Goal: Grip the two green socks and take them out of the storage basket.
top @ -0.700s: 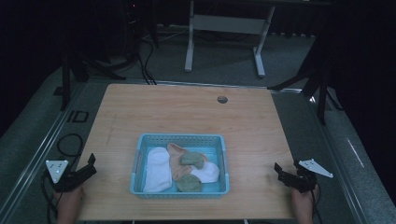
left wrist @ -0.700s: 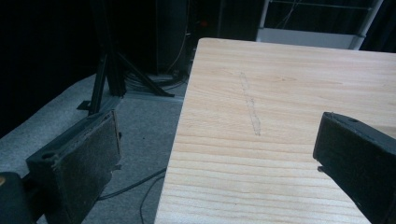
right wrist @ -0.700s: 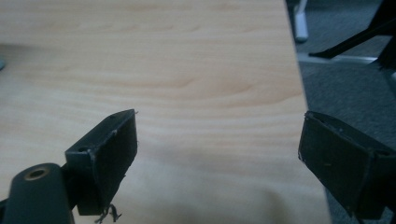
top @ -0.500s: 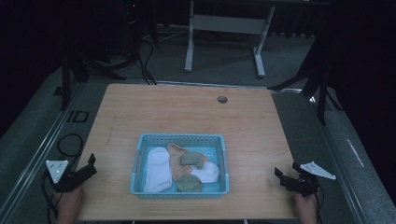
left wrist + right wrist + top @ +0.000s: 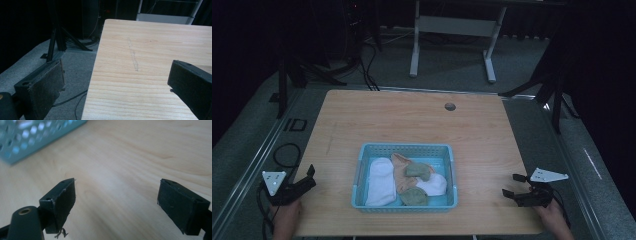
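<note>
A light blue plastic basket (image 5: 362, 175) sits on the near middle of the wooden table (image 5: 412, 120). Inside lie a white sock (image 5: 379, 181), an orange sock (image 5: 401, 167), two green socks (image 5: 418, 171) (image 5: 413, 196) and another white one (image 5: 434, 185). My left gripper (image 5: 309, 176) rests open at the table's near left edge, nothing between its jaws. My right gripper (image 5: 511, 186) is open and empty over the near right of the table. In the right gripper view the basket's corner (image 5: 30, 137) lies at upper left, beyond the open right gripper (image 5: 116, 195). The left gripper (image 5: 116, 82) straddles the table's left edge.
A small round hole (image 5: 450, 106) is set in the table's far side. Cables (image 5: 287, 155) trail on the grey floor at left. A white stand (image 5: 452, 30) and black tripod legs (image 5: 547, 90) stand beyond the table.
The right gripper has shifted slightly toward the near right corner. The left gripper and the basket have stayed put.
</note>
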`<act>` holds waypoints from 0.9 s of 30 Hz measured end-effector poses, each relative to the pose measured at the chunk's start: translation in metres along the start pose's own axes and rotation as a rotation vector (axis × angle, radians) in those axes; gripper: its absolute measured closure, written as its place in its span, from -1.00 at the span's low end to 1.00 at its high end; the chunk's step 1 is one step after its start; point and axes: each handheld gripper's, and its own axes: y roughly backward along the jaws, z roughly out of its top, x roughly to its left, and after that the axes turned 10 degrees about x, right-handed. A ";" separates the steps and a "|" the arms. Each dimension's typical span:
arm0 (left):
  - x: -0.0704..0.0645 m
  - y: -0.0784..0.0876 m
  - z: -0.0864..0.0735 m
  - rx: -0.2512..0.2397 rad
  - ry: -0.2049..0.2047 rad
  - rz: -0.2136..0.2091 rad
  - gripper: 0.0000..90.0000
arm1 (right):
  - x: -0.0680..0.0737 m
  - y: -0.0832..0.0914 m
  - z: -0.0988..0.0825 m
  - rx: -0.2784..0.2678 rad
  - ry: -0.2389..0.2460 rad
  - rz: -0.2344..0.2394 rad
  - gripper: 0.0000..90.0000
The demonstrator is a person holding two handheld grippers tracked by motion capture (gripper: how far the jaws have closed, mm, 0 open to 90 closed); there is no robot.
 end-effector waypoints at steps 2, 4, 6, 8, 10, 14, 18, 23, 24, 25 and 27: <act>0.000 0.000 0.000 0.001 -0.002 0.001 -0.99 | 0.001 -0.001 0.003 0.047 0.036 0.023 -0.67; 0.000 0.000 0.000 0.002 -0.002 0.001 -0.99 | 0.003 -0.002 0.007 0.090 0.073 0.041 -0.67; 0.000 0.000 0.000 0.002 -0.001 0.000 -0.99 | 0.006 -0.004 0.011 0.140 0.102 0.054 -0.67; 0.000 0.000 0.000 0.002 -0.001 0.000 -0.99 | 0.007 -0.006 0.016 0.200 0.120 0.054 -0.69; 0.000 0.000 0.000 0.004 -0.002 0.001 -0.99 | 0.009 -0.008 0.020 0.250 0.136 0.053 -0.69; 0.000 0.000 0.000 0.003 -0.003 0.002 -0.99 | 0.015 -0.013 0.027 0.337 0.173 0.054 -0.70; 0.000 0.000 0.000 0.003 -0.002 0.002 -0.99 | 0.020 -0.015 0.035 0.379 0.194 0.066 -0.70; 0.000 0.000 0.000 0.004 -0.001 0.002 -0.99 | 0.026 -0.020 0.048 0.458 0.227 0.049 -0.69; 0.000 0.000 0.000 0.005 -0.001 0.001 -0.99 | 0.026 -0.020 0.048 0.458 0.227 0.049 -0.69; 0.000 0.000 0.000 0.004 -0.001 0.002 -0.99 | 0.029 -0.020 0.054 0.470 0.236 0.053 -0.69; -0.001 0.000 0.000 0.002 -0.005 0.006 -0.99 | 0.030 -0.020 0.057 0.476 0.238 0.058 -0.69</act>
